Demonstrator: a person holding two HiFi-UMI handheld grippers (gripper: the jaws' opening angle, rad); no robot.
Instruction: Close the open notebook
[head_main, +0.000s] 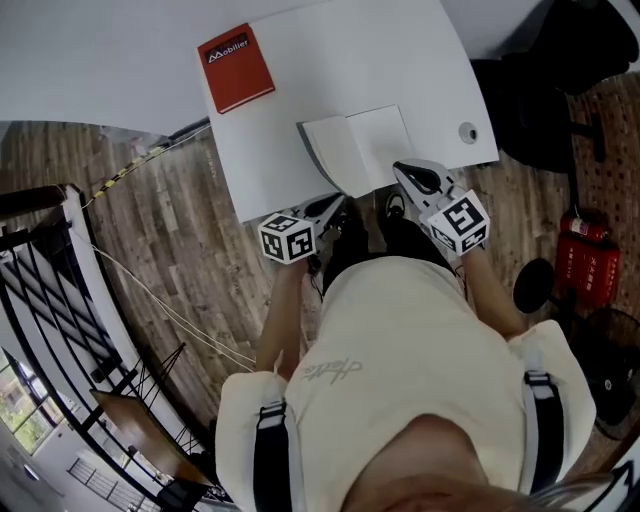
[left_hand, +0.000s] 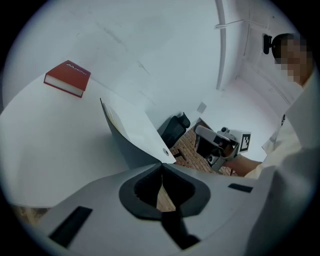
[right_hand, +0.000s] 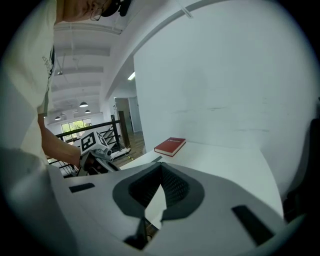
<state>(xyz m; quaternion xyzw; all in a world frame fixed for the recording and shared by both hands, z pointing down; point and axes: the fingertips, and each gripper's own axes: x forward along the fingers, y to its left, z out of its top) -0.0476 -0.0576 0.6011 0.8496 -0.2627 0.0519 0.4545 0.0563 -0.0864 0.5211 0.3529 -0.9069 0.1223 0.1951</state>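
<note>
From the head view, the white worktop (head_main: 380, 50) carried the open notebook (head_main: 372, 142) close to its near edge. The notebook's right leaf lay flat, and its left leaf was greyer and looked tilted up. A red book (head_main: 236, 67) lay shut at about 10 o'clock from the notebook, well apart from it. The left gripper (head_main: 335, 207) sat at the notebook's 7 o'clock, just off the worktop's edge and over the wooden floor (head_main: 170, 230). The right gripper (head_main: 405, 170) came in from 4 o'clock, with its tip at the notebook's near right corner. Whether it touched could not be told.

In the left gripper view, the jaws of the left gripper (left_hand: 162, 167) were brought together with nothing between them, and only floor showed through the pocket behind the tips. At 11 o'clock from them the notebook (left_hand: 125, 145) rose as a slanted grey wedge. The red book (left_hand: 67, 77) lay farther off at 10 o'clock. The right gripper (left_hand: 217, 145) hung at 2 o'clock in the person's hand.

In the right gripper view, the jaws of the right gripper (right_hand: 161, 167) were likewise pressed closed and held nothing. The red book (right_hand: 170, 146) lay at 12 o'clock on the worktop (right_hand: 225, 165). The left gripper (right_hand: 95, 150) showed at 9 o'clock.
</note>
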